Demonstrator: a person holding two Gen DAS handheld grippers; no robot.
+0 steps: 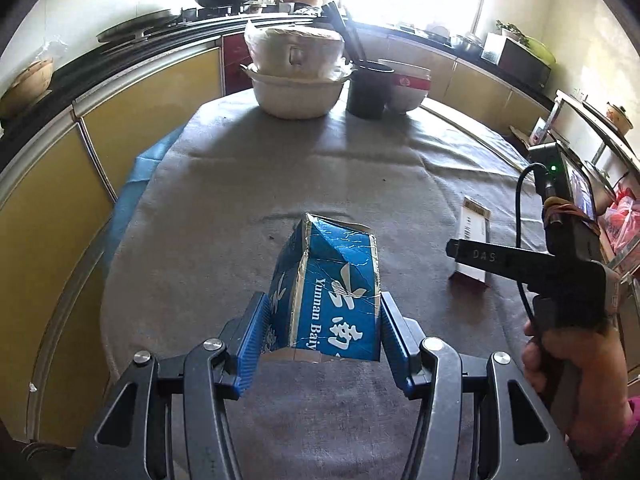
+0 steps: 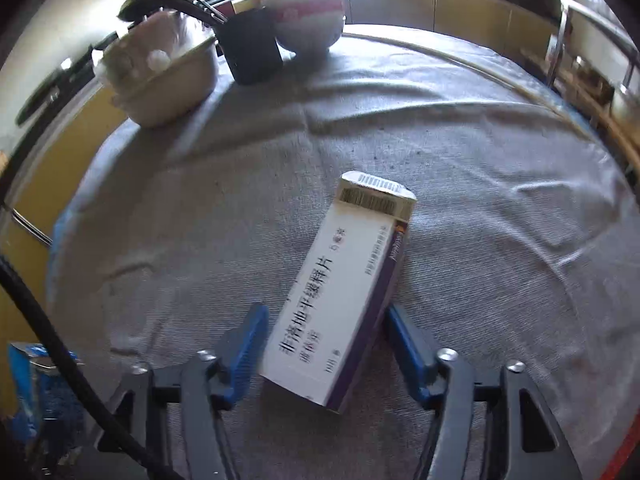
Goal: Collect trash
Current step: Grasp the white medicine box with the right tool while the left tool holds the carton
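My left gripper [image 1: 322, 332] clamps a crumpled blue cardboard carton [image 1: 326, 292] between its blue pads above the grey tablecloth [image 1: 224, 208]. My right gripper [image 2: 324, 344] stands open around a white-and-purple medicine box [image 2: 340, 292] lying on the cloth, pads apparently not touching it.

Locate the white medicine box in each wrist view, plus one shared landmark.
Left wrist: white medicine box lies right of centre on the grey cloth, partly behind the right gripper's body.
Right wrist: white medicine box at centre, lying between the right gripper fingers.
Shared landmark: black cup with utensils, and, at the table's far end.
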